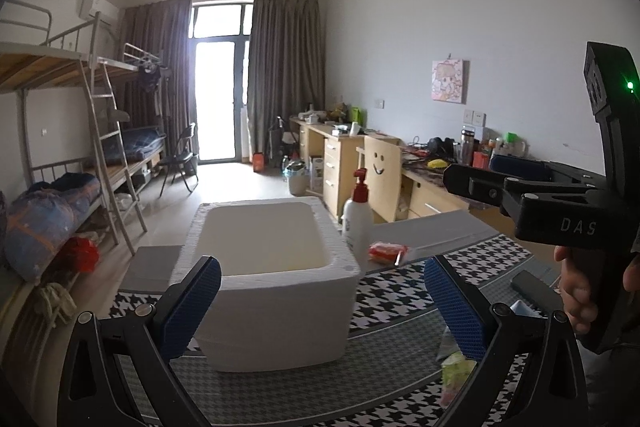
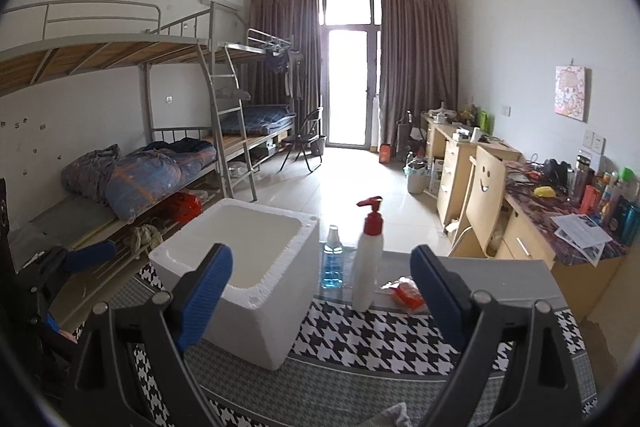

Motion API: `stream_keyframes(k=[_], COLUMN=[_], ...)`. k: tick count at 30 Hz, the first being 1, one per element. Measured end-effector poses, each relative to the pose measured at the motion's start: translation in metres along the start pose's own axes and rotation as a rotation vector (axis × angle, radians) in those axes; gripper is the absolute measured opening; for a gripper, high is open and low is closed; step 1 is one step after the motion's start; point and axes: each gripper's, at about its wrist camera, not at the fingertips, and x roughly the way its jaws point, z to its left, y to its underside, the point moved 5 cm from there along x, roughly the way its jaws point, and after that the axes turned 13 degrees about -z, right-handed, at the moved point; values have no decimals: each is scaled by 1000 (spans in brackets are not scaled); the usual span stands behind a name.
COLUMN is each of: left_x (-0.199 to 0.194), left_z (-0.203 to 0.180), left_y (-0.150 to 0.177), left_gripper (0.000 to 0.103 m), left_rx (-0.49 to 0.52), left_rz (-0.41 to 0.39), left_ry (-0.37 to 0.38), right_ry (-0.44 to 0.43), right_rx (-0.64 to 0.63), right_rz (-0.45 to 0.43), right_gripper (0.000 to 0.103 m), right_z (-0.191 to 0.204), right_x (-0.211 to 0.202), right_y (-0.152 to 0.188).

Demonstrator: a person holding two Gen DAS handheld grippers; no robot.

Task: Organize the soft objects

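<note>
step: get a soft thing into the foam box (image 1: 276, 279) | left gripper (image 1: 320, 311): fingers wide apart, nothing in them | right gripper (image 2: 320, 291): fingers wide apart, nothing in them | soft green thing (image 1: 456, 379): lower right of the left view, on the desk (image 1: 400, 303) | tip: go low and slow, pinch its middle, stay off the pump bottle (image 2: 369, 259)

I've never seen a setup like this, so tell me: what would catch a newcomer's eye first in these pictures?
Probably the big white foam box, open and empty, standing on the houndstooth tablecloth right ahead of both open grippers. Just right of it stands a white pump bottle with a red top, a blue spray bottle between the two and an orange packet further right. Behind, metal bunk beds line the left wall.
</note>
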Motion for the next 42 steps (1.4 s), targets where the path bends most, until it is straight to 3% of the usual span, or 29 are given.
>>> stream_keyframes(k=[27, 34, 42], left_x=[-6, -18, -20], left_z=[-34, -42, -61], left_y=[19, 22, 26], left_gripper=[102, 102, 102], left_rx=[-8, 20, 33], left_rz=[35, 12, -3], left_ry=[86, 88, 142], right_ry=[145, 180, 224], right_rx=[-9, -3, 22], right_rz=[-30, -28, -33], right_gripper=[93, 93, 93], right_z=[-33, -44, -56], right_x=[-59, -77, -93], right_y=[26, 35, 48])
